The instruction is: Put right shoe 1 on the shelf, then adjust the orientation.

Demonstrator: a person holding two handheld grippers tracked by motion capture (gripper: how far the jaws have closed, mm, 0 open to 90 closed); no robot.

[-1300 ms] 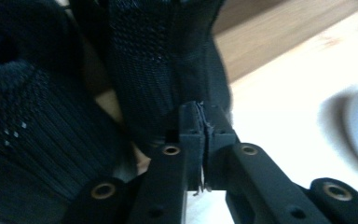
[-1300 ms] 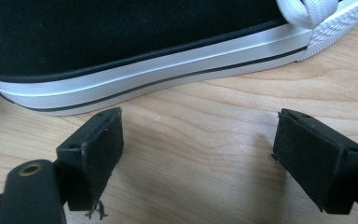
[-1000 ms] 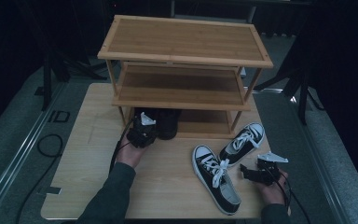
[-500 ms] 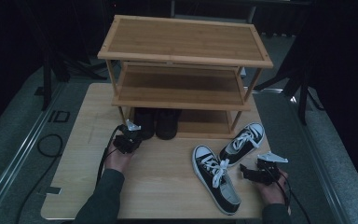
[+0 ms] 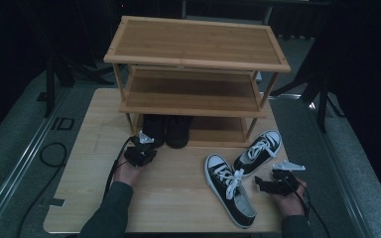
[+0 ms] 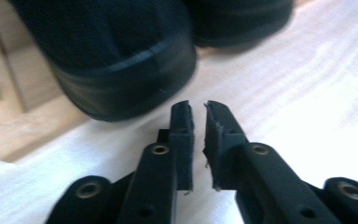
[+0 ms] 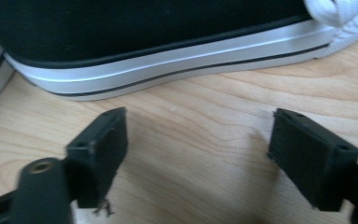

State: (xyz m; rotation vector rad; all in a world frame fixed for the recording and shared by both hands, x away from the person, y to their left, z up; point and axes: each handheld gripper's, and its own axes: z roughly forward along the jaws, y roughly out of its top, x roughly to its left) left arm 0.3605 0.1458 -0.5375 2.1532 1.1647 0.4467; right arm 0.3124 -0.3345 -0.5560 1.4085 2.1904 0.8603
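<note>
The left gripper [image 5: 140, 148] sits just in front of the black shoes [image 5: 167, 130] under the shoe rack [image 5: 193, 59] – its jaws have just been opening a crack, holding nothing. The right gripper [image 5: 263, 184] waits beside the near black-and-white sneaker [image 5: 230, 196], jaws wide, just closing a little – bare table [image 5: 178, 193] between them

Left gripper [image 5: 140, 151] is a chunky black block at seven o'clock on the table, a black cable [image 5: 116, 166] trailing off it over a dark green sleeve [image 5: 110, 210]. Its own view gives two flat black jaws with frayed pad edges and brass-coloured screws [image 6: 159, 150] in the arms. Right gripper [image 5: 265, 184], at four o'clock, is black too, topped by a grey three-cornered plate [image 5: 288, 167].
</note>
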